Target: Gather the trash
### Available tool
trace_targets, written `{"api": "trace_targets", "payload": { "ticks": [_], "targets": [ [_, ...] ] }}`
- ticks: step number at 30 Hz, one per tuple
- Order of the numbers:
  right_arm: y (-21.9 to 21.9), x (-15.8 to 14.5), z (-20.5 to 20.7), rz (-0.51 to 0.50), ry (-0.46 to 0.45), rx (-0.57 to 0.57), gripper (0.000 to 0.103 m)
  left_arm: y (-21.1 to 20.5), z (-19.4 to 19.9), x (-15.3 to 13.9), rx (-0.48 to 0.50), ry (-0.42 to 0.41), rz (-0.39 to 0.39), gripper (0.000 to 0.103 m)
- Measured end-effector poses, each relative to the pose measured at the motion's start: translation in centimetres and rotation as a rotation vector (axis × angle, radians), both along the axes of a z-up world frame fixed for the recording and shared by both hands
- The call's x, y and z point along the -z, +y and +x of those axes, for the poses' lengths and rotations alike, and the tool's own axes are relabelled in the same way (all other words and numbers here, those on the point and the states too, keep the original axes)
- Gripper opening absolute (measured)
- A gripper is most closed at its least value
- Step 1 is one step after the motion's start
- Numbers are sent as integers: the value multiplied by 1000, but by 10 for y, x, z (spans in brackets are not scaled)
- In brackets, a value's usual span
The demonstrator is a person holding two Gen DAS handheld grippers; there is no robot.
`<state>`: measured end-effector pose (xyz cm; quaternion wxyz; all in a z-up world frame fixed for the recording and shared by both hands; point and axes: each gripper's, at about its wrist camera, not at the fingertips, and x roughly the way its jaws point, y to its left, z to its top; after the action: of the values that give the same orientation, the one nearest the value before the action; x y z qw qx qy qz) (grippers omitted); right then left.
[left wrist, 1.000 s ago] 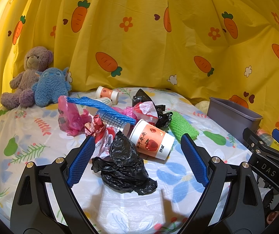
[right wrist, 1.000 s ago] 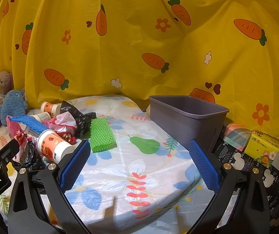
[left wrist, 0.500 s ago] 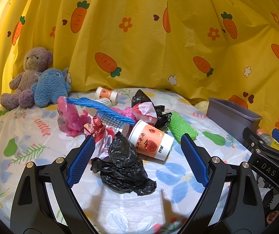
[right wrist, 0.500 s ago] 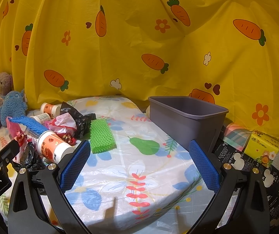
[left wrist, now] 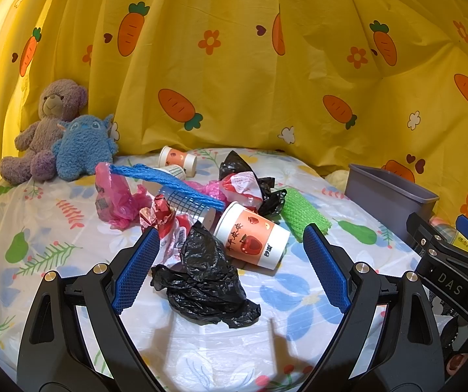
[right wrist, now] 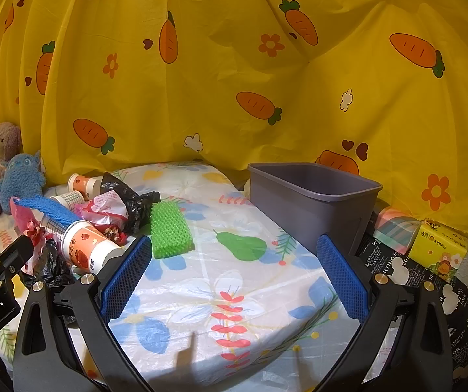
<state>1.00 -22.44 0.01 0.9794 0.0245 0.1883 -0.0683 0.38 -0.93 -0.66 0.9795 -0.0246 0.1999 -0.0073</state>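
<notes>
A flowery sheet (left wrist: 54, 215) covers the bed, with a yellow carrot curtain (left wrist: 234, 65) behind. The left gripper (left wrist: 230, 268) is wide open and holds nothing, right over a black bag (left wrist: 207, 274). The right gripper (right wrist: 234, 274) is wide open and empty too. Farther back lie a paper cup (left wrist: 253, 238), a green net (right wrist: 170, 230) and more trash. The grey bin (right wrist: 312, 205) stands at the right.

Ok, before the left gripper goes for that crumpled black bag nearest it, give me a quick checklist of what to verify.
1. Left gripper open wide enough for the black bag: ok.
2. Left gripper empty: ok.
3. Bag lies between the blue pads, ahead of them: ok.
4. Bag free of neighbours: not ok, it touches the paper cup and the red wrapper.
5. Grey bin upright, open: ok.
6. Right gripper open, empty, off to the side of the bag: ok.
</notes>
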Motion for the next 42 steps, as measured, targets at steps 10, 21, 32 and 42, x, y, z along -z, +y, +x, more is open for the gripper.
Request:
{"api": "trace_targets", "payload": {
  "ticks": [10,21,32,42],
  "targets": [
    [0,1,0,1,-2,1,98,0,0,0,0,1,0,88],
    [-1,0,3,5,-7,6,98,-8,0,1,3,2,-4,88],
    [0,3,6,9,-4,-1,98,-9,5,2,12,6,-3,88],
    [6,12,13,11,3,-34,98,17,13,8,-38,22,-40,88]
  ]
}}
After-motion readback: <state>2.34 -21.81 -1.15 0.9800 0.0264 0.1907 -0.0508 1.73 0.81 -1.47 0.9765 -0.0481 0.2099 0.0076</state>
